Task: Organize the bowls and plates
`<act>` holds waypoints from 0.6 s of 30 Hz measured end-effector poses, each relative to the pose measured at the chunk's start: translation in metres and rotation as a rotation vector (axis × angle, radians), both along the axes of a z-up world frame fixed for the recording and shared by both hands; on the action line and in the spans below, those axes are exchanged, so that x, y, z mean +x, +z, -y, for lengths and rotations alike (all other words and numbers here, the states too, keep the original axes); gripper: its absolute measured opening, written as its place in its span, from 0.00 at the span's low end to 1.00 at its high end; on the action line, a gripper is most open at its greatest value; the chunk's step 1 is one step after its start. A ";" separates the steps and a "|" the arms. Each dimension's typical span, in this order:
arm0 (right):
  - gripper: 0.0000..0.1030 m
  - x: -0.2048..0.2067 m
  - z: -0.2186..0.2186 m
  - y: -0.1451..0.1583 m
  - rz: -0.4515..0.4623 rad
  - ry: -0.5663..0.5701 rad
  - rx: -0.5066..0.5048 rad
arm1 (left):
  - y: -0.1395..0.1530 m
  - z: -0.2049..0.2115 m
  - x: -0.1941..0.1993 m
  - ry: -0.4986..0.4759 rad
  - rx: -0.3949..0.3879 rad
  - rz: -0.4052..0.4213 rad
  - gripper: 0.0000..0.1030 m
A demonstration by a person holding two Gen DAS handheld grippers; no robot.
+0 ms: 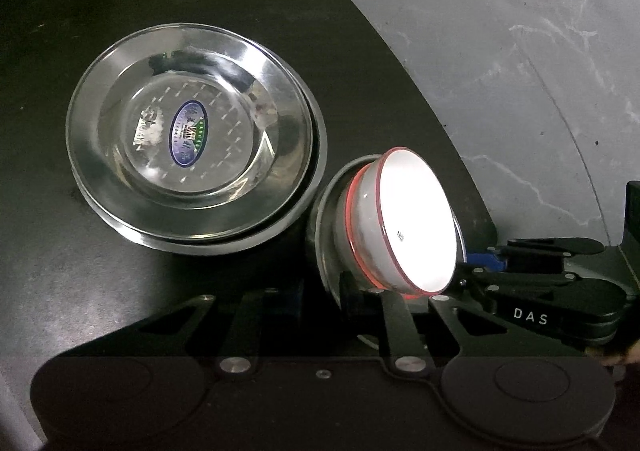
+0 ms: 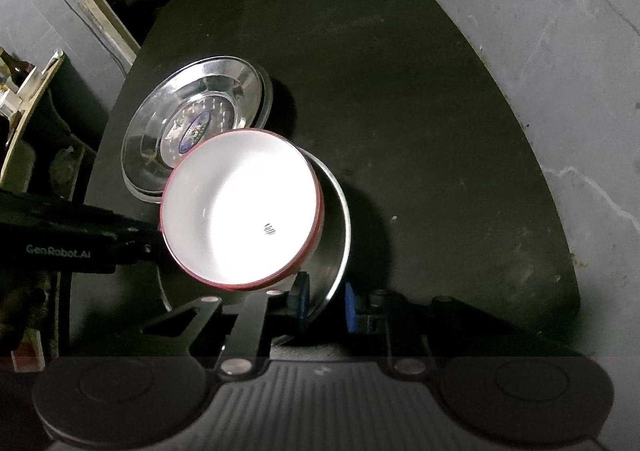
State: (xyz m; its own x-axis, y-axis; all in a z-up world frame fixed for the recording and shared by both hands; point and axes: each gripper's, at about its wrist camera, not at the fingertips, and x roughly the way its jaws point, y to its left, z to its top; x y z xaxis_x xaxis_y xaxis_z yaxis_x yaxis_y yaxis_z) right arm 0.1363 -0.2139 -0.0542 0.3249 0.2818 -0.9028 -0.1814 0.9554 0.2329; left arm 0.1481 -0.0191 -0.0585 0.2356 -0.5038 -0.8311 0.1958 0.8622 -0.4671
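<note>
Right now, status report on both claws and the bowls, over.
Left claw shut on white bowl rim. Right claw shut on steel bowl rim beneath it. White bowl tilted inside steel bowl. Stacked steel plates close alongside.

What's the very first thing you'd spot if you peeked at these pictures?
The glowing white bowl with a red rim jumps out first: it sits tilted inside a steel bowl near the front of the dark round table. Both tongs, the left and the right, are shut on the bowls' near edges. Just behind, a shiny stack of steel plates shows a blue oval sticker in the middle.
</note>
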 end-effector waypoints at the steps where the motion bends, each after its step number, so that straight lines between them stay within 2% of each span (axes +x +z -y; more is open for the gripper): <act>1: 0.20 0.000 0.002 0.000 -0.001 -0.005 0.009 | 0.000 -0.001 -0.001 -0.002 0.002 0.000 0.19; 9: 0.18 -0.001 0.020 -0.004 -0.031 -0.084 0.094 | 0.000 0.005 0.000 -0.029 0.002 -0.001 0.18; 18: 0.18 -0.006 0.026 0.007 -0.002 -0.110 0.105 | 0.009 0.009 0.003 -0.044 -0.012 0.030 0.18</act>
